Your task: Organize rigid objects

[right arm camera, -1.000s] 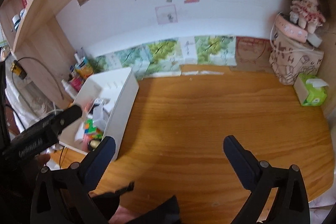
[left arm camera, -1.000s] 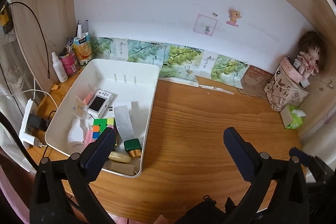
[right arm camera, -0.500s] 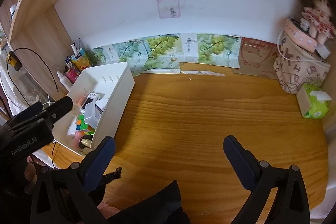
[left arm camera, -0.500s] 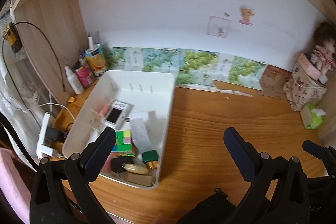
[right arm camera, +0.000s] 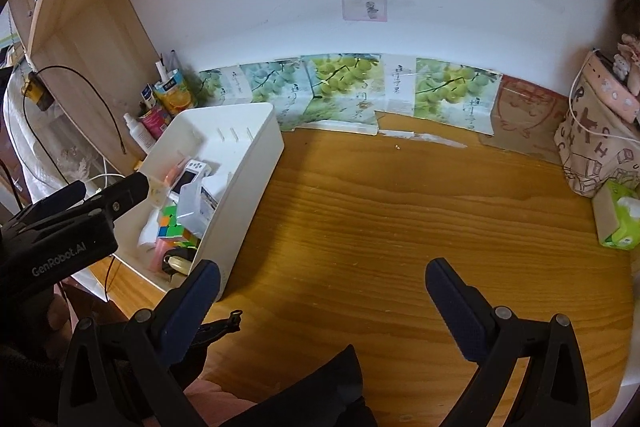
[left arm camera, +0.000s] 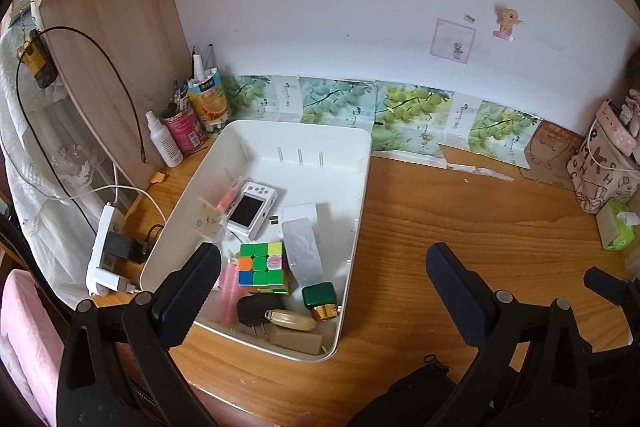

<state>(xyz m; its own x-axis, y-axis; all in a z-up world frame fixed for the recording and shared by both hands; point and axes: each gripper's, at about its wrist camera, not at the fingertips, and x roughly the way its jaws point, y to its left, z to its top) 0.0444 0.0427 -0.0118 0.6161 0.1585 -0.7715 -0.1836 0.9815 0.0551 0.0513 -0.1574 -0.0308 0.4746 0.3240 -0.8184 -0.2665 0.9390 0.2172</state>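
Note:
A white bin [left arm camera: 362,183] [right arm camera: 256,163] sits at the desk's left side, holding a white handheld device [left arm camera: 251,205], a colour cube [left arm camera: 262,263], a black plug [left arm camera: 253,310], a green-capped bottle [left arm camera: 320,301] and other small items. My left gripper [left arm camera: 322,283] is open above the bin's near right corner, nothing between its fingers. In the right wrist view the left gripper [right arm camera: 76,203] shows at the left by the bin. My right gripper [right arm camera: 320,301] is open over bare wood, holding nothing.
Bottles and a pen cup [left arm camera: 184,125] stand at the back left beside a wooden side panel. A power strip [left arm camera: 106,247] lies left of the bin. A patterned bag [right arm camera: 596,147] and a green tissue pack [right arm camera: 620,219] sit at the right. Dark fabric [right arm camera: 320,395] lies at the near edge.
The left view has risen and pulled back slightly, showing more of the bin's contents. The right view has shifted closer to the bin. Both grippers stay open and nothing has been picked up.

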